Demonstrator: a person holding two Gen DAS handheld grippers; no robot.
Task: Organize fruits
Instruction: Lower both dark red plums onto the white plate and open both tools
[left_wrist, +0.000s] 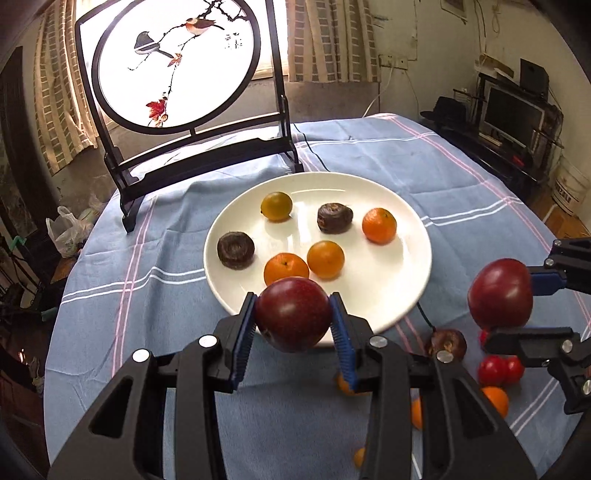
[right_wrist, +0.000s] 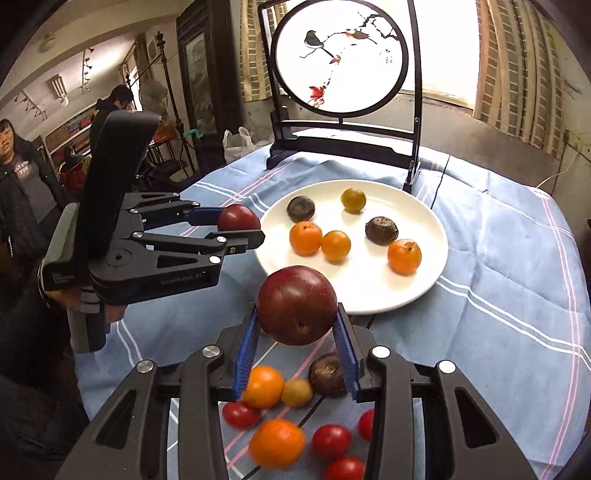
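Left tool clamped on a dark red round plum over the white round plate's near rim; right tool clamped on another plum short of it. Best lower each into bare gaps, clear of the oranges.

Lived-in home room: checked cream curtains at window, round desk under blue striped cloth, black-framed round bird-painting screen, dark TV monitor on cluttered stand, two onlookers.

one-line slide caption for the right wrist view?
Both tongs grip dark red plums near the white plate.
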